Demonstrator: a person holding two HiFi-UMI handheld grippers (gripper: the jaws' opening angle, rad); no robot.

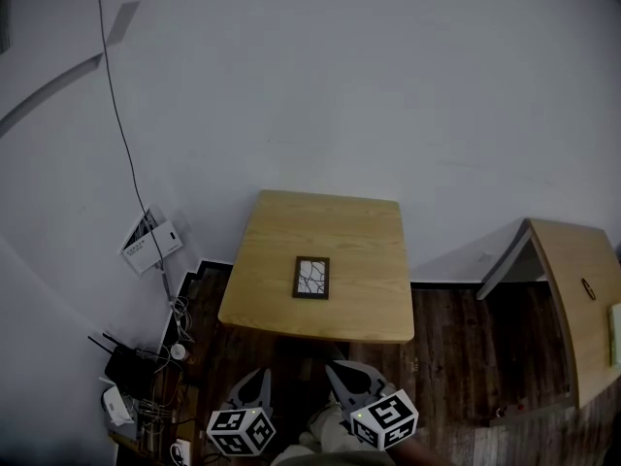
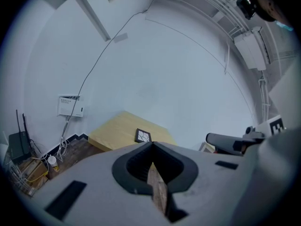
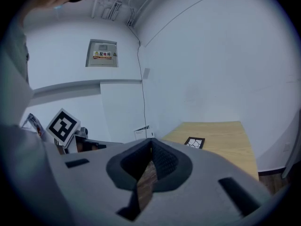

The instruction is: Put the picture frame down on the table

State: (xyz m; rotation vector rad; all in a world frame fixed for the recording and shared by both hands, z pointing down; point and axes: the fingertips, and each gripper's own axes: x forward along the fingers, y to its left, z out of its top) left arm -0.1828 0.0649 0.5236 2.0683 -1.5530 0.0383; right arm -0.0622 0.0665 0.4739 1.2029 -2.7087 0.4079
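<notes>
The picture frame (image 1: 310,278), small and dark-rimmed with a white cracked pattern, lies flat near the middle of the light wooden table (image 1: 359,223). Both grippers are at the bottom of the head view, short of the table's near edge and apart from the frame. My left gripper (image 1: 255,381) has its jaws closed tip to tip with nothing between them, and so does my right gripper (image 1: 343,372). In the left gripper view the frame (image 2: 143,135) shows just beyond the shut gripper (image 2: 151,144). In the right gripper view the frame (image 3: 194,142) lies ahead and to the right of the gripper (image 3: 151,140).
A router and a tangle of cables (image 1: 131,372) sit on the dark wooden floor at the left. A white wall box (image 1: 150,241) hangs by a cable. Another wooden piece of furniture (image 1: 582,294) stands at the right. A white wall backs the table.
</notes>
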